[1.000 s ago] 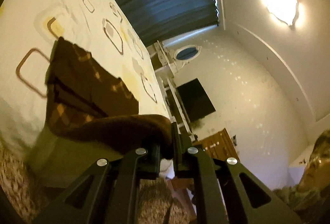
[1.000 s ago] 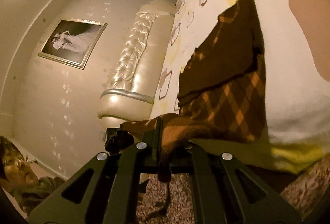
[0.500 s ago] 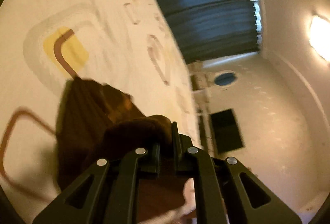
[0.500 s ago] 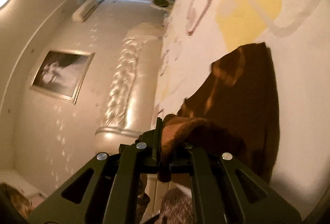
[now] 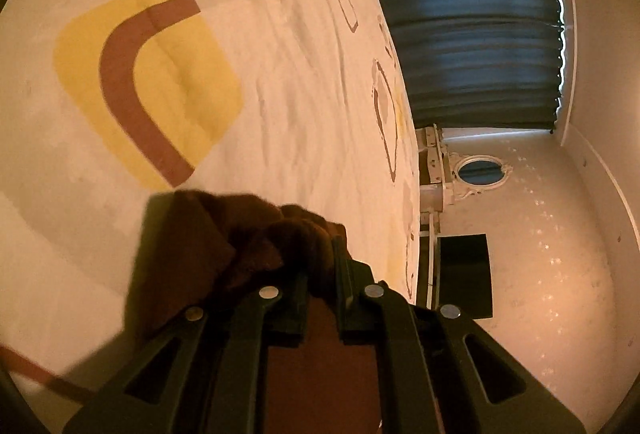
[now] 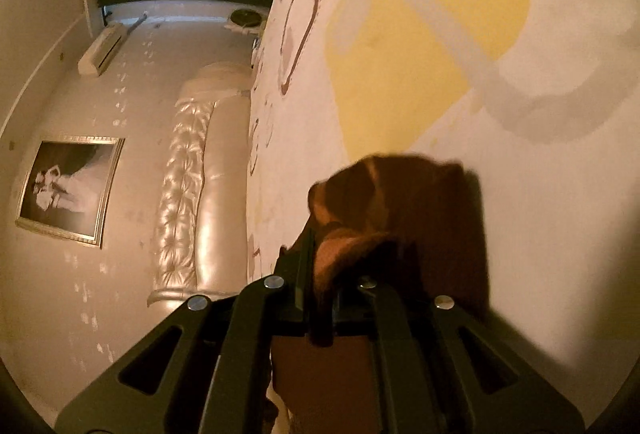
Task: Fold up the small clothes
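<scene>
A small brown plaid garment (image 5: 192, 246) lies on a cream bedsheet (image 5: 280, 74) printed with yellow and brown rounded squares. My left gripper (image 5: 322, 258) is low over the sheet. Its jaws are opening, and a bunched brown edge still sits pinched between them. In the right wrist view the same garment (image 6: 420, 218) drapes ahead of and to the right of my right gripper (image 6: 324, 262). Those jaws are opening too, with an orange-brown fold between the fingers. Most of the garment is hidden under the grippers.
The bedsheet (image 6: 520, 194) fills much of both views. A dark curtain (image 5: 472, 34), an oval mirror (image 5: 482, 172) and a black screen (image 5: 464, 278) lie beyond the bed. A tufted headboard (image 6: 192, 186), a framed picture (image 6: 68, 190) and an air conditioner (image 6: 100, 50) are on the other side.
Both grippers have carried the garment's edge forward over the bed and down toward the sheet. The spread plaid cloth seen earlier now shows only as a bunch at the fingertips.
</scene>
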`<state>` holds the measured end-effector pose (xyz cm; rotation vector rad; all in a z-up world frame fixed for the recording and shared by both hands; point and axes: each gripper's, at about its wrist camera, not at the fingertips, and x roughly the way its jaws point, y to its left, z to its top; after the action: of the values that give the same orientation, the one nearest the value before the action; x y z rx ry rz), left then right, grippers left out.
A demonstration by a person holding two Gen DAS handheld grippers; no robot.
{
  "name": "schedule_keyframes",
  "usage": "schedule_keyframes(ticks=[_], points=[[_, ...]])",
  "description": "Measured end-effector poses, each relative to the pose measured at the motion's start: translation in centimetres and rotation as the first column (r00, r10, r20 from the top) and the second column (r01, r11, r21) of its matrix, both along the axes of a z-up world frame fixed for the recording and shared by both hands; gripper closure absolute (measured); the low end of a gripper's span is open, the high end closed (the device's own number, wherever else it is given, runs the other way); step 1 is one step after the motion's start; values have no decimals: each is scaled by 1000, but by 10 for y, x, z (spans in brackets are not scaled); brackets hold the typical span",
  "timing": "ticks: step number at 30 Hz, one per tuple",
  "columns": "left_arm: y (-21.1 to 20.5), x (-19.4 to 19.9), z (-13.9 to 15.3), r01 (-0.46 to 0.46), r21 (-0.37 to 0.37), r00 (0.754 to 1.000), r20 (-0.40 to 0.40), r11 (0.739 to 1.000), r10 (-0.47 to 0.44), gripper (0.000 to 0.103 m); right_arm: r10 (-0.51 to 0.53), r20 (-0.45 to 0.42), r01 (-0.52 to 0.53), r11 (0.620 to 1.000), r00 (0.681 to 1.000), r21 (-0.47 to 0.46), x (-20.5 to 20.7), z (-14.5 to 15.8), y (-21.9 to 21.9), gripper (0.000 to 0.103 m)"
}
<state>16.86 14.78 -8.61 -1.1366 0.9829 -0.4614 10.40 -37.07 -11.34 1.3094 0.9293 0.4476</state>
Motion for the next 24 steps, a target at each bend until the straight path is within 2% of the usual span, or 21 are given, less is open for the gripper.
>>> schedule_keyframes(ticks=[3, 6, 8, 11, 14, 17, 19, 21, 24], points=[[3, 4, -2, -13, -27, 1000, -12, 1000, 13, 78, -43, -5, 43, 999, 999, 25, 4, -6, -5, 84], [9, 6, 2, -42, -54, 999, -7, 998, 41, 59, -88, 0, 88, 995, 996, 51, 8, -12, -12, 76], [11, 9, 5, -44, -76, 999, 0, 996, 44, 49, -127, 10, 126, 990, 992, 61, 6, -12, -18, 70], [11, 11, 12, -24, 6, 999, 25, 1000, 24, 48, -172, 18, 171, 983, 985, 63, 0, -11, -28, 66], [13, 0, 18, 8, 90, 999, 43, 996, -12, 48, -175, 21, 175, 984, 984, 24, -12, -4, -34, 59], [21, -24, 24, 43, 156, 998, 48, 987, -51, 47, -152, 20, 153, 987, 988, -46, -37, 6, -38, 53], [29, -54, 28, 65, 205, 996, 47, 977, -76, 39, -126, 8, 126, 987, 992, -103, -61, 11, -38, 52], [38, -81, 28, 84, 226, 995, 39, 970, -95, 39, -105, -23, 101, 986, 994, -136, -81, 10, -34, 52], [45, -117, 23, 96, 236, 994, 24, 967, -104, 32, -65, -57, 57, 989, 996, -137, -114, 5, -24, 52]])
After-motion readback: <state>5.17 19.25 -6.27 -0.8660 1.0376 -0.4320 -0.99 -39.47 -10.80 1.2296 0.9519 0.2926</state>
